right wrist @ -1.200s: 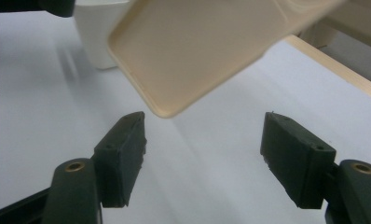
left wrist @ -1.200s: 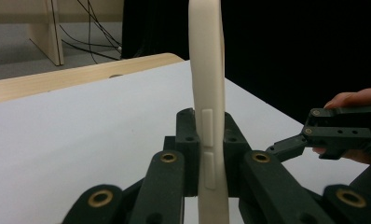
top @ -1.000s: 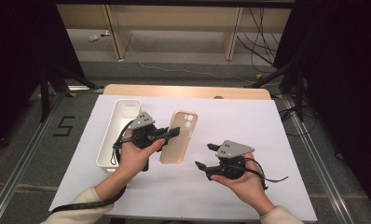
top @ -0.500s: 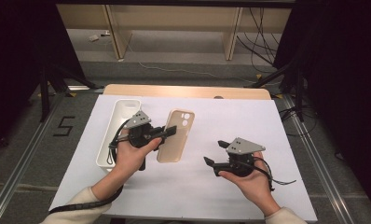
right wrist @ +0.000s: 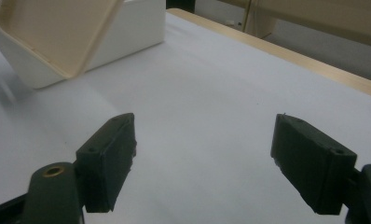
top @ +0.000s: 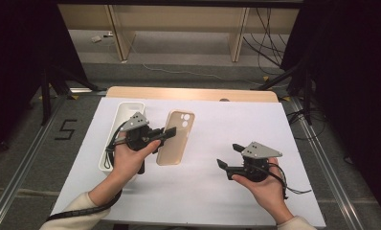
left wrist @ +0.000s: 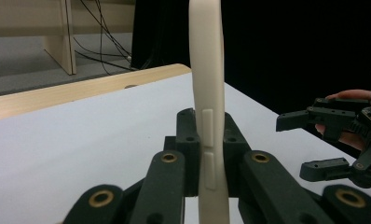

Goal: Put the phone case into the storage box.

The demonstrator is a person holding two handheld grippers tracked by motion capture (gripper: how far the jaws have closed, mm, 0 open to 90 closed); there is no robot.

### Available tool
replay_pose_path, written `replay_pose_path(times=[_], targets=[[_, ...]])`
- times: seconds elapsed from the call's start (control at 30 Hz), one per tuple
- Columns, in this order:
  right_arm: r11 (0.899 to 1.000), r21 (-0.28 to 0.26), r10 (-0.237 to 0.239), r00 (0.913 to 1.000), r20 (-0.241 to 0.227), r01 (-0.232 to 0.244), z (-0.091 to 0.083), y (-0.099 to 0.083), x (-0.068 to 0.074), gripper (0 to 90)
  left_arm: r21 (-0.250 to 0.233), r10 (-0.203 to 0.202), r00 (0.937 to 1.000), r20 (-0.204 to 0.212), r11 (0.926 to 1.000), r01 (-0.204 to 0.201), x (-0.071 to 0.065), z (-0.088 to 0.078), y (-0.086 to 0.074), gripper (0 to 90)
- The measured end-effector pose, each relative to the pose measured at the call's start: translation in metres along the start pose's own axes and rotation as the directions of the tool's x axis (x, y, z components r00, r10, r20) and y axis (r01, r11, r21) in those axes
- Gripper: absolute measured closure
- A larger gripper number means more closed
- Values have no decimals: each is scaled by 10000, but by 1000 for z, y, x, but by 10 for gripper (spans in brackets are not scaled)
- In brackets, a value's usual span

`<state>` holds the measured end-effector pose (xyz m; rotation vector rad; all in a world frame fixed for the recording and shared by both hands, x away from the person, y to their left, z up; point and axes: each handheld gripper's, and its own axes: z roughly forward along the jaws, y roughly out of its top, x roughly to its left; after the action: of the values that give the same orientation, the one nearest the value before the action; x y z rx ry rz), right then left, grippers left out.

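Observation:
A beige phone case [top: 175, 138] hangs above the white table cover, with my left gripper [top: 165, 134] shut on its long side edge. In the left gripper view the case [left wrist: 207, 70] stands on edge, and the two jaws of that gripper [left wrist: 206, 128] pinch it near its side buttons. My right gripper [top: 228, 155] is held to the right, apart from the case, its jaws wide open and nothing between them. From the right gripper [right wrist: 204, 144] view, the case [right wrist: 53, 32] hovers at the upper left.
A white oblong tray [top: 113, 143] lies on the white table cover [top: 207, 201] just left of the left hand; the right gripper view has the tray [right wrist: 127, 32] behind the case. A wooden table edge [top: 193, 93] runs along the back.
My right gripper has drawn away to the right, staying open. The left gripper and the case it holds have shifted slightly left.

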<state>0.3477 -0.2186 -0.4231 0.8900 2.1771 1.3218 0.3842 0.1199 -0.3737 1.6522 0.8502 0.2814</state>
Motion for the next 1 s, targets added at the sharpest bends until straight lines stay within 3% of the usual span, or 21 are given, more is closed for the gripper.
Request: replay_pose_path(times=[0.73, 0.8, 0.93, 1.0], targets=[[9985, -9, 556, 9974, 449, -556, -16, -10, -11, 223, -304, 41, 9994, -338, 9995, -52, 12, -22, 6, 825], [9993, -91, 360, 9978, 550, -356, -16, -11, -12, 222, -331, 35, 9992, -387, 9994, -47, 14, -24, 7, 825], [9985, 191, 496, 9974, 521, -506, -18, -12, -12, 220, -368, 2, 9991, -433, 9993, -18, 16, -27, 7, 825], [9988, -66, 488, 9971, 579, -485, -18, -12, -12, 221, -394, 5, 9988, -492, 9992, -25, 17, -29, 7, 825]])
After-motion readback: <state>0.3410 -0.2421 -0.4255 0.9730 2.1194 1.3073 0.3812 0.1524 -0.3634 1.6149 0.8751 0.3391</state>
